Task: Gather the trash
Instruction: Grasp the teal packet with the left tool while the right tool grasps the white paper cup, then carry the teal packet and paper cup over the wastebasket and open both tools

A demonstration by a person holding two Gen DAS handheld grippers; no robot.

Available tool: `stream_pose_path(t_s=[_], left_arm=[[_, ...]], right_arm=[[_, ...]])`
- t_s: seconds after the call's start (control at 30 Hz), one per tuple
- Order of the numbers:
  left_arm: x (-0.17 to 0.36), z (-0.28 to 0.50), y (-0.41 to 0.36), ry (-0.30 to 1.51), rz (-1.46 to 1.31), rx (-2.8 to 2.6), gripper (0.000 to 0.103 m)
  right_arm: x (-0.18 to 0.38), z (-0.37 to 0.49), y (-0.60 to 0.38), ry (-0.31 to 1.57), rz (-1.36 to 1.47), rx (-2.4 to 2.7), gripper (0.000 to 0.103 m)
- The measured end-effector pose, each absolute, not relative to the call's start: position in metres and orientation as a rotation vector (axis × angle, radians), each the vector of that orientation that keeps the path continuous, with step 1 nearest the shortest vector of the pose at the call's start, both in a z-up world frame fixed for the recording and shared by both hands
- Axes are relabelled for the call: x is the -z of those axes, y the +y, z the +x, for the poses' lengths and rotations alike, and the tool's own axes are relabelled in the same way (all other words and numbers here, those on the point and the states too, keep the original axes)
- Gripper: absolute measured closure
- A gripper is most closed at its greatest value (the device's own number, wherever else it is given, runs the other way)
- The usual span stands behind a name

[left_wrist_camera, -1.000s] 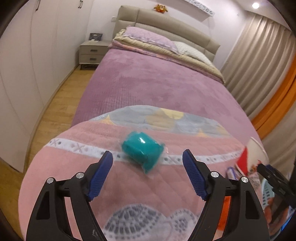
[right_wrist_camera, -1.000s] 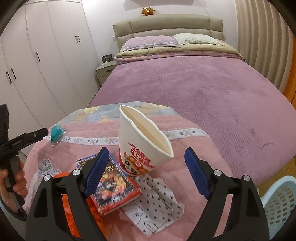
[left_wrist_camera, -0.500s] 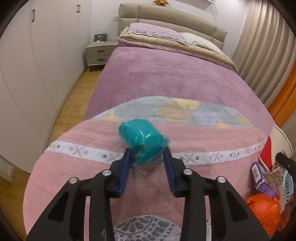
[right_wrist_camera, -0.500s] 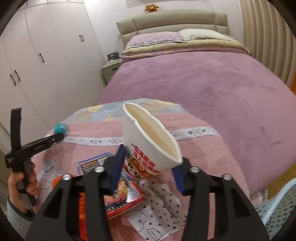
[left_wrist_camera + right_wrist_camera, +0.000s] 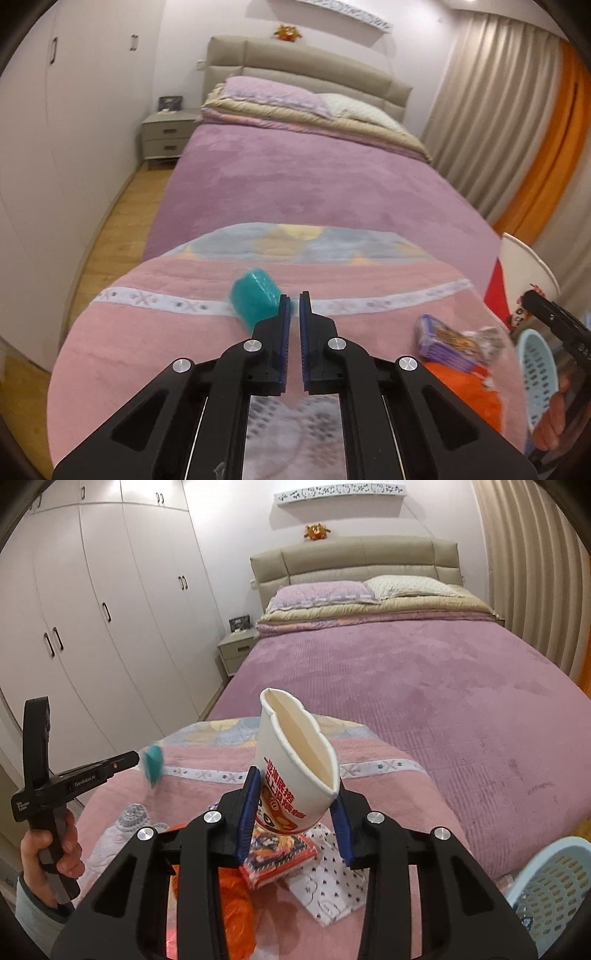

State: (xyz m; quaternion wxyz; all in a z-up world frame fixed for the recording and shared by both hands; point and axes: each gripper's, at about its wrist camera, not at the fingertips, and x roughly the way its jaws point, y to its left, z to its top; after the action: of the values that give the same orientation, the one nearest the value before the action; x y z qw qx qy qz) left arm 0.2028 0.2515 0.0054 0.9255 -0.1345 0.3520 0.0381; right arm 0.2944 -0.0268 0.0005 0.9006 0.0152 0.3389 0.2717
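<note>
Your right hand-held gripper [image 5: 293, 806] has the paper noodle cup [image 5: 295, 764] squeezed low between its blue pads [image 5: 248, 805]. Its jaws have just been closing on the cup, and the rim is squashed into a narrow slit. So the cup looks light and thin — it bends easily. I think a grip low down near the stiffer bottom is safest, and not too hard, or it may crumple and slip.

Your left hand-held gripper [image 5: 293, 308] is shut almost all the way, with only a thin gap between the pads. It pinches what looks like a clear wrapper edge on the small teal packet [image 5: 255, 299], which hangs at about 10 o'clock from the tips. The packet looks soft and very light, and the shiny wrapper could slide out — move it gently.

Under the cup lie a bright snack pack [image 5: 277, 853], a dotted paper [image 5: 328, 871] and an orange bag [image 5: 229, 897], all on the pink quilt [image 5: 207, 786] at the foot of the purple bed [image 5: 424, 686]. A light blue basket [image 5: 550, 882] sits at about 4 o'clock, near the cup.
</note>
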Motion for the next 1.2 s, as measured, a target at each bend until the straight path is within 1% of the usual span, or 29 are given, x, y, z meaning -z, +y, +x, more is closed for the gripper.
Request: stream_pose_path(t_s=[0.27, 0.3, 0.33, 0.37, 0.4, 0.43, 0.67, 0.7, 0.77, 0.8, 0.97, 1.2], left_arm=[[-0.013, 0.175, 0.264, 0.695, -0.346, -0.061, 0.098], [-0.013, 0.176, 0.267, 0.707, -0.344, -0.064, 0.09], [-0.012, 0.179, 0.267, 0.719, -0.348, -0.06, 0.069], [-0.011, 0.184, 0.269, 0.734, -0.356, -0.053, 0.054], [-0.008, 0.189, 0.27, 0.746, -0.363, -0.05, 0.033], [-0.005, 0.194, 0.269, 0.749, -0.36, -0.053, 0.031], [0.028, 0.247, 0.253, 0.858, -0.267, -0.098, 0.031], [0.032, 0.254, 0.252, 0.866, -0.264, -0.109, 0.034], [0.039, 0.264, 0.254, 0.894, -0.246, -0.141, 0.049], [0.043, 0.268, 0.254, 0.917, -0.235, -0.162, 0.064], [0.034, 0.255, 0.251, 0.882, -0.227, -0.169, 0.065], [-0.015, 0.214, 0.204, 0.759, -0.204, -0.071, 0.065]], right_arm=[[-0.018, 0.267, -0.058, 0.677, 0.054, -0.549, 0.07], [-0.019, 0.265, -0.059, 0.676, 0.055, -0.549, 0.07], [-0.019, 0.263, -0.062, 0.678, 0.059, -0.549, 0.07], [-0.019, 0.262, -0.062, 0.681, 0.06, -0.551, 0.07], [-0.019, 0.261, -0.061, 0.683, 0.06, -0.552, 0.07], [-0.018, 0.261, -0.061, 0.686, 0.059, -0.556, 0.07], [-0.008, 0.269, -0.058, 0.718, 0.055, -0.569, 0.07], [-0.005, 0.27, -0.059, 0.722, 0.053, -0.567, 0.07], [-0.001, 0.274, -0.06, 0.734, 0.051, -0.558, 0.07], [0.0, 0.276, -0.062, 0.74, 0.053, -0.554, 0.07], [0.002, 0.275, -0.071, 0.743, 0.076, -0.544, 0.07], [-0.014, 0.253, -0.097, 0.714, 0.12, -0.492, 0.07]])
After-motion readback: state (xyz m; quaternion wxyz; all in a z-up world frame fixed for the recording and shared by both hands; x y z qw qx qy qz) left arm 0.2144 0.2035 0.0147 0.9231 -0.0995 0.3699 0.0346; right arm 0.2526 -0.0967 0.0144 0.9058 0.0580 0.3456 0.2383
